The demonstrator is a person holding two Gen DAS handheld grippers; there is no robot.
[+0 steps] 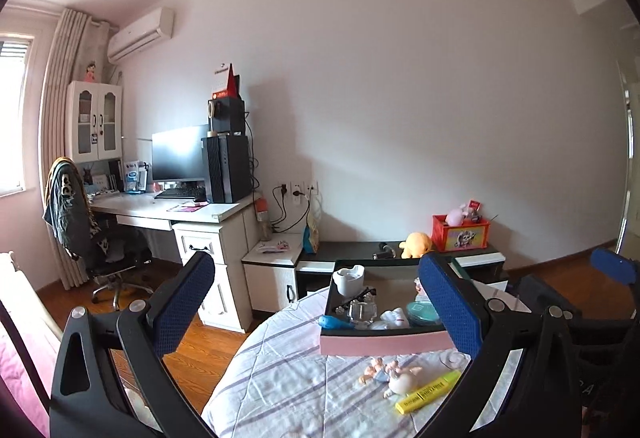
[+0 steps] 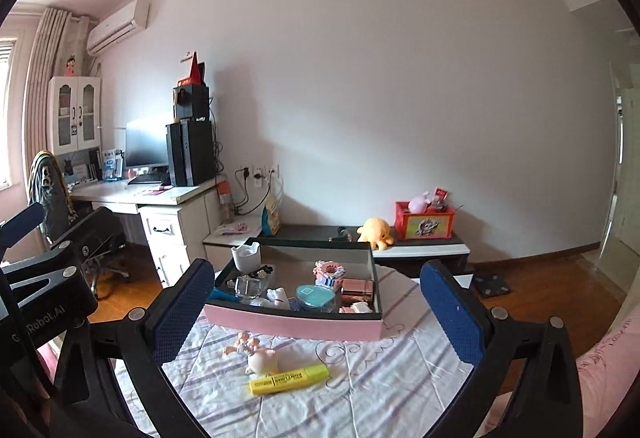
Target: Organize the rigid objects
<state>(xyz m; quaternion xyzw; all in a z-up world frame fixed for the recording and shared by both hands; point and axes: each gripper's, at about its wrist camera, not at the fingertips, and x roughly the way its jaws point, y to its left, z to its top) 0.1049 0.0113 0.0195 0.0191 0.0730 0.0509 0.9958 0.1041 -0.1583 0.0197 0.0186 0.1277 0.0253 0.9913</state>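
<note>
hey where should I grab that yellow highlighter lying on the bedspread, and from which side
Grip the yellow highlighter at mid-barrel, coming down from above with the right gripper, fingers across its narrow width. It lies flat, long axis roughly left-right, and the figurine sits close behind its left end, so stay toward the middle.

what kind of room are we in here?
Most likely a home bedroom that doubles as a study: a desk with a monitor and PC tower, a wall air conditioner, and plush toys on a low cabinet. The tray sits on striped bedding.
</note>
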